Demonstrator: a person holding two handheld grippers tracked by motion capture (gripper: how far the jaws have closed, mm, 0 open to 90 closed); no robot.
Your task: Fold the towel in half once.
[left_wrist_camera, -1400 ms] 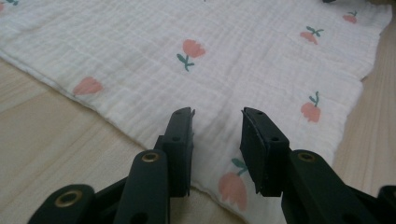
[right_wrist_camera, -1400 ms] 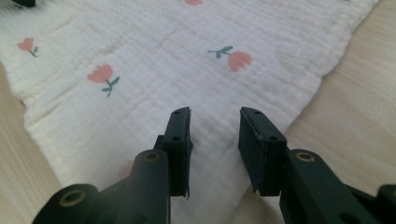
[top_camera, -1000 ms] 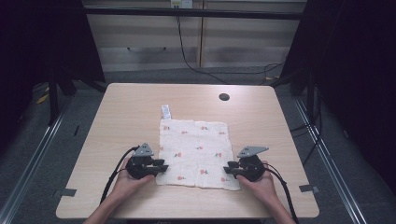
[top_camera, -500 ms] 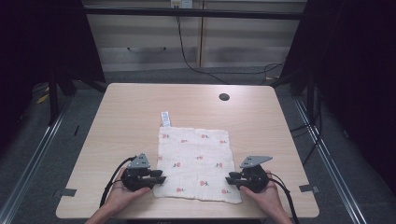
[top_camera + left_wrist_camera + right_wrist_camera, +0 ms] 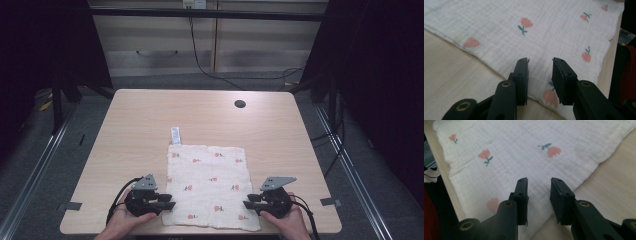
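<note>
We have the white muslin cloth with pink tulip print (image 5: 209,186) lying flat at the desk's (image 5: 150,125) near edge; left gripper (image 5: 169,201) and right gripper (image 5: 248,204) fingers have just been opening, part-open over its near corners, holding nothing, so any folding is not yet begun

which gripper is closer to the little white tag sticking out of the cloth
Left. The left gripper sits at the cloth's near-left corner, the tag at its far-left corner. The right gripper is at the near-right corner, diagonally opposite.

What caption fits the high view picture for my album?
Two hand-held grippers, left and right, flank a white tulip-print muslin cloth on a light wooden table.
</note>
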